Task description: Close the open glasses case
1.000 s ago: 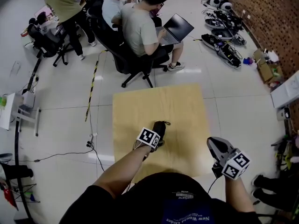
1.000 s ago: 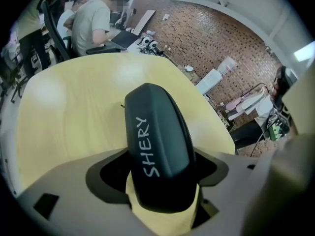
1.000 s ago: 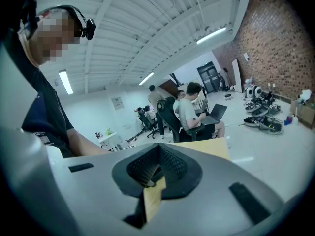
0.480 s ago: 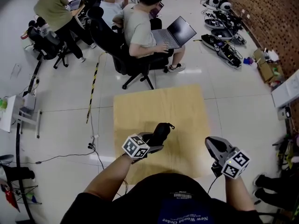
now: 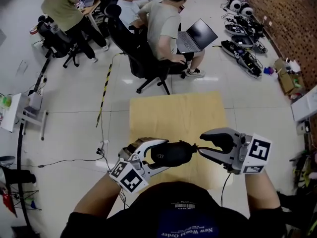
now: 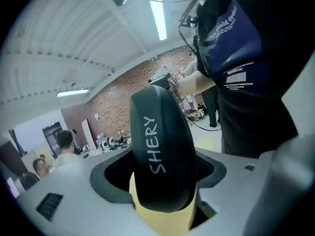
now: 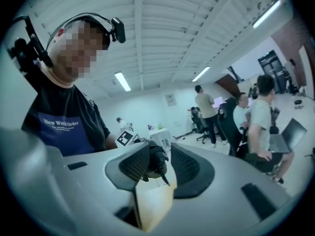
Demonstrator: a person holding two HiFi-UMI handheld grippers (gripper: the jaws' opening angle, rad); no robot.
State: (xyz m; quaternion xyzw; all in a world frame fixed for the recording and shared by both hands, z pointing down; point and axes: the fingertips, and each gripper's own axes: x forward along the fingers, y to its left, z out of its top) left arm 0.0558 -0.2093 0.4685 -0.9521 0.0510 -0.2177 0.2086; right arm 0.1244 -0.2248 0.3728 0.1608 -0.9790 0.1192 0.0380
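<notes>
Zipper pull sits between the right gripper's just-opened jaws, clear in its view; left gripper clamps glasses case.

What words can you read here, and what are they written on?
"SHERY": white letters on the black glasses case.
"New World Order": on the person's dark shirt.
Print by the shirt's barcode: too small to read.

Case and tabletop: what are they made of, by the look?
Case: black, smooth with a dull sheen, white print, zipper teeth along the edge; probably a faux-leather or fabric-covered hard shell. Tabletop: pale, matte, flat board, likely plywood or wood laminate.
</notes>
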